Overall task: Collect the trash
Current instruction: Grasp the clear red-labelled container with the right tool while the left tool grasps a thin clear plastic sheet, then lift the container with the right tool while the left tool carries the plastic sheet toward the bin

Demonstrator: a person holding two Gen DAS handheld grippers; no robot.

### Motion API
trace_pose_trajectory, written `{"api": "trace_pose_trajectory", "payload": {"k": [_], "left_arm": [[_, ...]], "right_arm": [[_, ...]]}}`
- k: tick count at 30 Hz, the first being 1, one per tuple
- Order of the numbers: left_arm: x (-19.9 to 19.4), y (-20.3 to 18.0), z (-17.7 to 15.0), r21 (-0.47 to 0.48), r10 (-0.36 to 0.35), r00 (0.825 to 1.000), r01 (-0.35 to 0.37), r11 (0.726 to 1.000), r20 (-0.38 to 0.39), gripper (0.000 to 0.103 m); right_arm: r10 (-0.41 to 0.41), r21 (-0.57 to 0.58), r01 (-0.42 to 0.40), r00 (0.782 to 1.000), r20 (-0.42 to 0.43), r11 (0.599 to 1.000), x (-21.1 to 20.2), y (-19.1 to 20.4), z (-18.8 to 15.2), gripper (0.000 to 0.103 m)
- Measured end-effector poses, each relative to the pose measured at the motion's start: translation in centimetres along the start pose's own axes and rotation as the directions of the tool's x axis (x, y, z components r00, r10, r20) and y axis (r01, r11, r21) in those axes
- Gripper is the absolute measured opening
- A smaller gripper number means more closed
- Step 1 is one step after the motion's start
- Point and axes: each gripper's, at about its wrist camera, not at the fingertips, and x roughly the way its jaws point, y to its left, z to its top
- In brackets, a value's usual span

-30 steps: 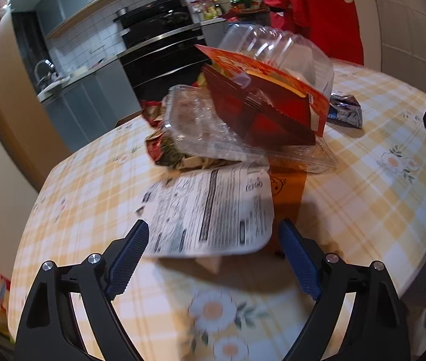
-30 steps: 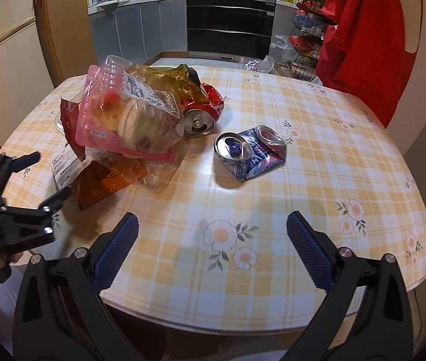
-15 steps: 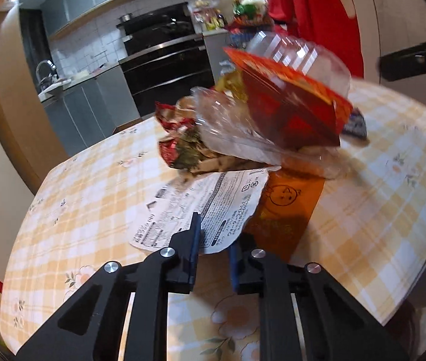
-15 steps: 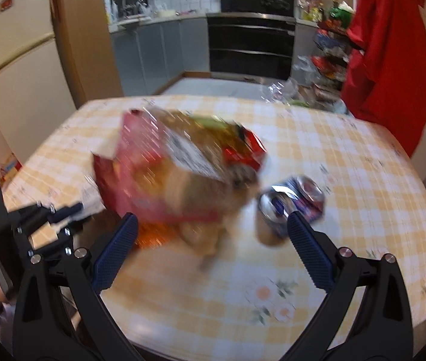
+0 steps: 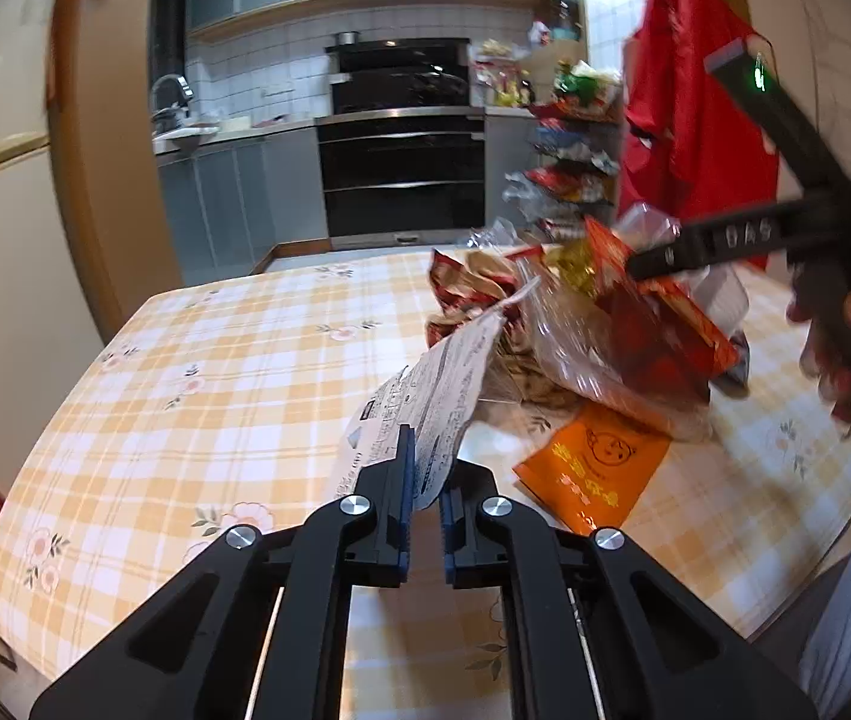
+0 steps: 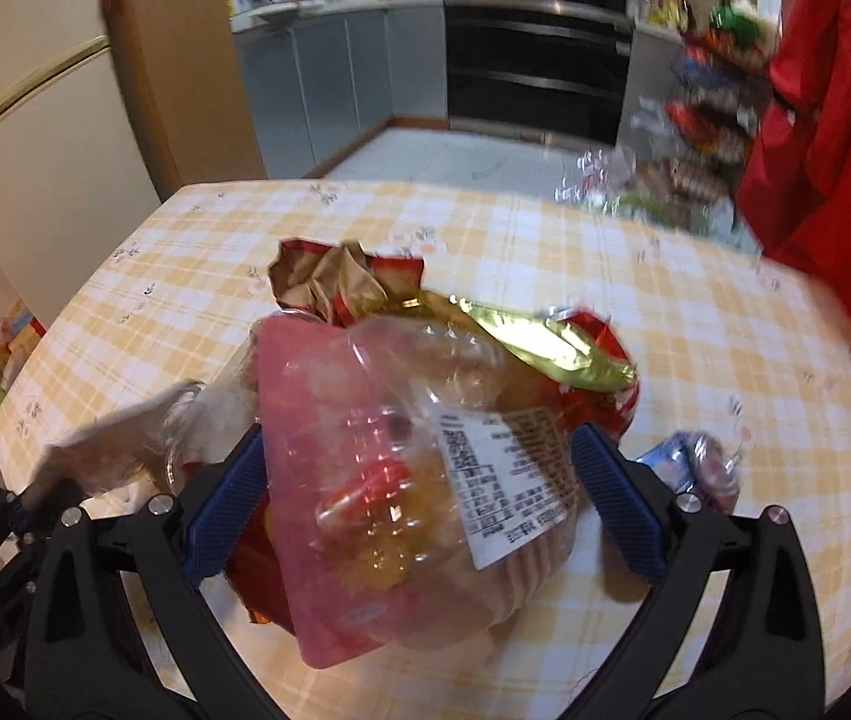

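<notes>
The left gripper (image 5: 422,501) sat at the bottom centre of its view, its fingers (image 5: 404,480) closing and pinched on the lower edge of a white printed wrapper (image 5: 425,396), which rose tilted toward the pile of trash (image 5: 593,324) at centre right. The print on that wrapper was too small and slanted to read. An orange packet (image 5: 596,468) with a round cartoon face and yellow characters lay flat on the surface (image 5: 215,372), just right of the fingers and partly under the pile.

The left half of the checked surface lay bare out to its rounded edge, with the kitchen floor and dark oven (image 5: 404,138) beyond. At the right edge a hand (image 5: 845,330) held the right gripper, whose black body showed raised letters that could not be made out for certain.

In the right wrist view, the right gripper (image 6: 413,498) had its blue fingers (image 6: 224,504) wide and closing, straddling a clear plastic container (image 6: 401,480) with a pink side; whether the pads pressed it could not be told. A white label (image 6: 503,480) with a barcode and fine print faced up, unreadable. Crumpled red and gold wrappers (image 6: 365,288) lay behind it, a crushed blue can (image 6: 695,468) just right of the right finger. The far and right parts of the surface stood open.
</notes>
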Motion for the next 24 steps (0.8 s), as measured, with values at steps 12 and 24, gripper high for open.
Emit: {"api": "trace_pose_trajectory", "payload": {"k": [12, 24], "left_arm": [[-3.3, 3.1, 1.1, -0.138, 0.017, 0.999, -0.01, 0.99, 0.044, 0.001], [-5.5, 3.1, 1.7, -0.156, 0.017, 0.998, -0.007, 0.988, 0.066, 0.001]], "right_arm": [[0.036, 0.118, -0.052, 0.99, 0.134, 0.992, -5.7, -3.5, -0.7, 0.051], [-0.014, 0.177, -0.023, 0.979, 0.204, 0.984, -8.9, -6.4, -1.8, 0.051]]}}
